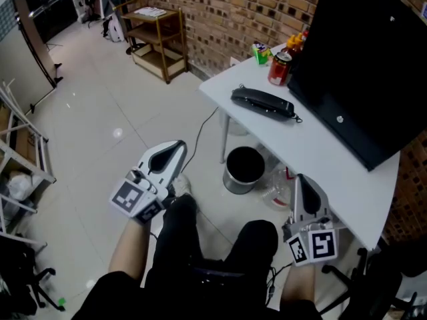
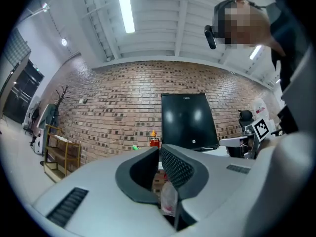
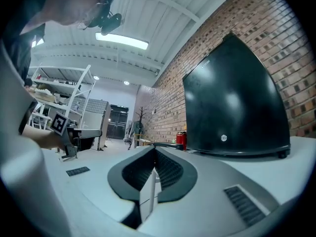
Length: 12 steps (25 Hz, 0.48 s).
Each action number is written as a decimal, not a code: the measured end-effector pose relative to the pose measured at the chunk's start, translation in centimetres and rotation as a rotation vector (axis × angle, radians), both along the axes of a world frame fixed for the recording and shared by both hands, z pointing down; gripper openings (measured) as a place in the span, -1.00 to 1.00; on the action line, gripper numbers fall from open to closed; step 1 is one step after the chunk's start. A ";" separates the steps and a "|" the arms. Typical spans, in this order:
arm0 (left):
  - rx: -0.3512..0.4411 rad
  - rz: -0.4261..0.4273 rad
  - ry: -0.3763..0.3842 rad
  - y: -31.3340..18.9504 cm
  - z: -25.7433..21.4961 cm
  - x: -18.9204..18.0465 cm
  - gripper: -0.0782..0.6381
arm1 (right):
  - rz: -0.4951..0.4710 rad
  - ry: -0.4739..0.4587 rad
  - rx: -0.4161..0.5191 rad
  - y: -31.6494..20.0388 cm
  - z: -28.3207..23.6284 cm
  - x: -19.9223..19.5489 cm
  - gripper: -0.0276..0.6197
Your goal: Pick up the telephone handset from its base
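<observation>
Tabletop [image 1: 320, 152]: white, set against the brick wall. Both tools sit below its front edge, so the approach should rise over that edge first.
Monitor [image 1: 363, 65]: big and black, just behind the telephone. Come in from the front, not past the screen.
Telephone [image 1: 263, 103]: lies flat near the tabletop's left end, handset apparently on its base. Where one ends and the other starts is too small to tell.
Left tool [image 1: 179, 145]: jaws closed, nothing held, well apart from the telephone.
Right tool [image 1: 301, 179]: jaws together, empty, low beside the tabletop.
Can [image 1: 279, 69]: red, near the telephone's far side. Keep clear of it.
Cord [image 1: 297, 119]: at the telephone's right end. I would open wide early, clamp the handset's narrow middle and lift straight, so the base stays put.
</observation>
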State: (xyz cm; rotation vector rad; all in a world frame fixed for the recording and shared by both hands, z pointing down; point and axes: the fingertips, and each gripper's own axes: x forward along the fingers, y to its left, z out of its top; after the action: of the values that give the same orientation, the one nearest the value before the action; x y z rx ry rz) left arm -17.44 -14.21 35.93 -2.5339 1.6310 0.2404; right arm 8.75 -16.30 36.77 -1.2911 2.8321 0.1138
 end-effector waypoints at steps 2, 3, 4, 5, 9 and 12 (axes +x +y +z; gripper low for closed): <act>0.004 0.011 -0.011 -1.2 -0.5 0.0 -0.72 | 0.014 0.001 0.004 -0.5 -0.3 0.3 -0.89; 0.005 0.017 -0.014 -1.7 -0.7 0.0 -0.72 | 0.022 0.002 0.007 -0.7 -0.5 0.5 -0.89; 0.006 0.024 -0.016 -2.3 -0.9 0.1 -0.72 | 0.029 0.003 0.011 -1.0 -0.7 0.6 -0.89; 0.008 0.035 -0.019 -2.9 -1.1 0.4 -0.72 | 0.034 0.003 0.015 -1.4 -1.0 0.7 -0.89; 0.007 0.107 -0.054 -5.0 -1.6 2.2 -0.72 | 0.047 -0.026 0.011 -2.9 -1.9 0.8 -0.89; -0.006 0.139 -0.048 -6.0 -1.7 2.8 -0.72 | 0.057 -0.024 0.006 -3.2 -2.2 0.5 -0.89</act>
State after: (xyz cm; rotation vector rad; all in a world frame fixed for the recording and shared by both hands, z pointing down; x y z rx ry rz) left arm -14.67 -20.23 34.19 -2.6387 1.4432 0.1861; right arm 9.23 -19.50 34.59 -1.3634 2.7733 0.1079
